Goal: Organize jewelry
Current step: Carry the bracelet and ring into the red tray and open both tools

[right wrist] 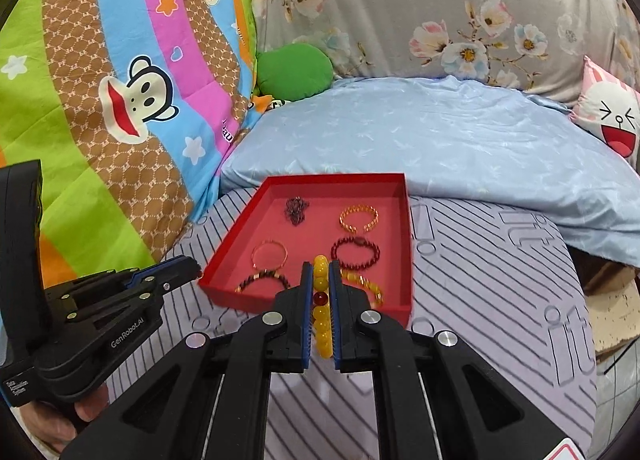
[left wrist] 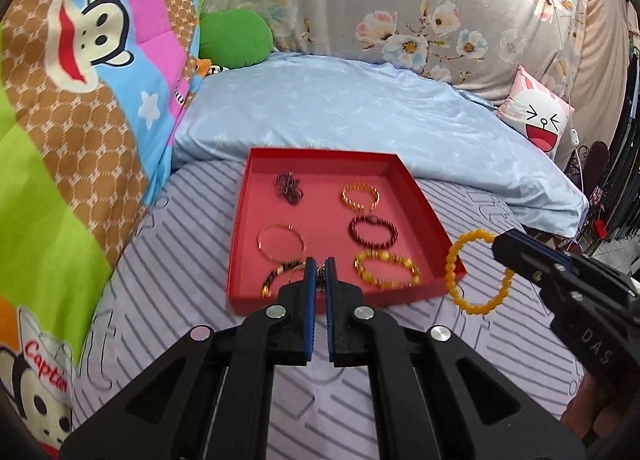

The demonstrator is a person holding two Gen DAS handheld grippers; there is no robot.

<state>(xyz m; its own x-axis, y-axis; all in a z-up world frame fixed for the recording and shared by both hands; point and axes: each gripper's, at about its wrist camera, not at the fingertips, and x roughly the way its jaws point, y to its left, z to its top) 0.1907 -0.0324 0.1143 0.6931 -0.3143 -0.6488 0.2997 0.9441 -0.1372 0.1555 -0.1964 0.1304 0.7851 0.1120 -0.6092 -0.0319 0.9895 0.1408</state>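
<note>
Gripping a glossy yellow bead bracelet (right wrist: pixel 321 312), the right gripper (right wrist: pixel 320 272) angles down near the red cardboard tray's (left wrist: pixel 424 196) right edge; the left gripper (left wrist: pixel 319 266) pinches something small and dark.

Bedroom in a home — the working surface is a bed (left wrist: pixel 168 260) with a pale striped sheet. A light blue pillow (left wrist: pixel 360 116) lies across it. Behind stands a grey bedding bundle printed with flowers (right wrist: pixel 440 8); to the left, a bright quilt with cartoon monkey faces (left wrist: pixel 80 60). A round green cushion (right wrist: pixel 294 70) is wedged between them. A pink cushion with a laughing rabbit face (left wrist: pixel 540 120) sits at the far right — soft furnishings throughout, all domestic.
</note>
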